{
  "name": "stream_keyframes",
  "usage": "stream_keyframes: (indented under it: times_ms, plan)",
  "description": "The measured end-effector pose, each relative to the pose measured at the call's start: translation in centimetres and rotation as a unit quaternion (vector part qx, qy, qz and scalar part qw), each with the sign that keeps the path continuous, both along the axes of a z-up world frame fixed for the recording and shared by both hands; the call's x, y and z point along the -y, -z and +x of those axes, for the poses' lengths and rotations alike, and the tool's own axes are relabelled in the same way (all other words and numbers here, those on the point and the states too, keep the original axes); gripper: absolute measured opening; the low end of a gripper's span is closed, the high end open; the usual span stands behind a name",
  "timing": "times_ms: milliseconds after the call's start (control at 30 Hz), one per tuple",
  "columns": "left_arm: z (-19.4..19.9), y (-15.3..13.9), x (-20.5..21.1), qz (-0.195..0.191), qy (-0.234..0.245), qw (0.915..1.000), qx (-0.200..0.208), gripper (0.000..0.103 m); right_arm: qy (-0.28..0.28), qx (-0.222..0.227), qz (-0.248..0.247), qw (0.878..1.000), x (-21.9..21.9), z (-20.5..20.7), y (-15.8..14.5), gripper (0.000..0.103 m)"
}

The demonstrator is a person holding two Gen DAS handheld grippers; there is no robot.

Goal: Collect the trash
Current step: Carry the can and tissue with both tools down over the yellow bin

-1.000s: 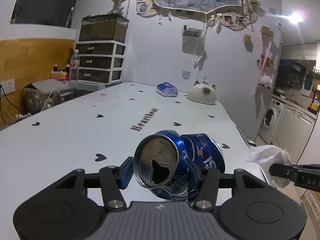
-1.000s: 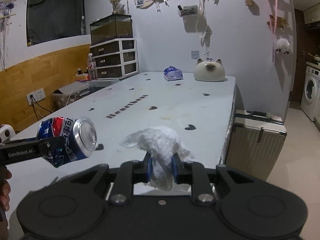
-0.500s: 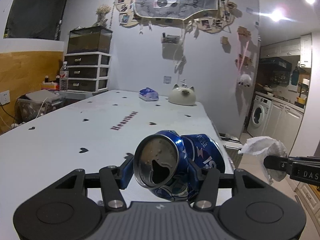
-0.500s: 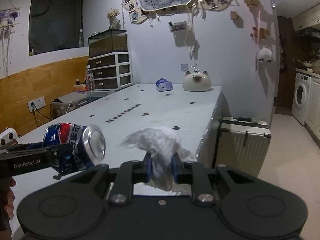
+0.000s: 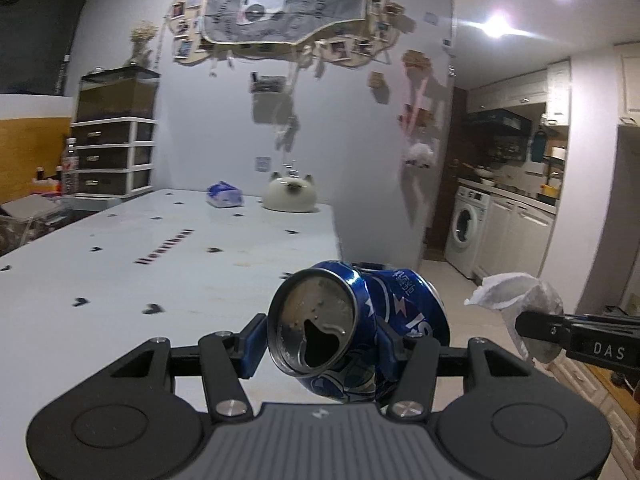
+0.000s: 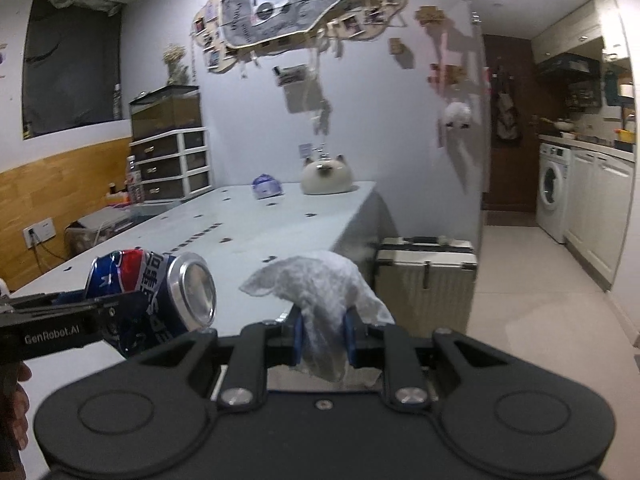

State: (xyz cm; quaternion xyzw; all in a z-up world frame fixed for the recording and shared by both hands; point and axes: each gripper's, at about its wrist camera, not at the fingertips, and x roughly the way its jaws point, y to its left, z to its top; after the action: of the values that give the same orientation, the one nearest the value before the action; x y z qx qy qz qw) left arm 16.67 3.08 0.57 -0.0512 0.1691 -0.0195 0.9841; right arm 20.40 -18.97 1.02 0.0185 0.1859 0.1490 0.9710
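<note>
1. The crushed blue can [image 5: 360, 328] sits low in the centre of the left wrist view, clamped sideways between the fingers of the left gripper [image 5: 320, 344], mouth toward the camera. Risk: the dented wall gives an uneven grip; a jolt could let the can rotate or slip out and fall.
2. Risk: any liquid remaining inside could run from the open mouth. Whether any remains cannot be told.
3. The crumpled white tissue [image 6: 320, 300] is pinched in the narrow-set fingers of the right gripper [image 6: 322, 336], low centre of the right wrist view. Risk: soft paper may tear or pull free, since only a fold is held.
4. Both loads hang close together off the bench [image 6: 248, 232] corner. Risk: the grippers could collide and knock one item loose.
5. The suitcase [image 6: 426, 280], right of centre, stands on the floor beside the bench. Risk: a dropped item could land behind it.
6. No bin is visible; the drop point is unknown.
</note>
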Motion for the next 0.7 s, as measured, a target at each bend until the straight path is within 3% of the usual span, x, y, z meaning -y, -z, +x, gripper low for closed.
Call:
stream_keyframes:
  times_ms: [367,700]
  plan:
    - [1.5,0.9,7.7,0.006,0.067,0.9977,0.000,0.055,0.067,0.000,0.008,0.998,7.6,-1.3,1.1,0.021]
    - [4.9,4.3,14.7,0.017,0.129,0.9911,-0.031,0.055,0.136,-0.028,0.005,0.990,14.4,-0.5,4.9,0.021]
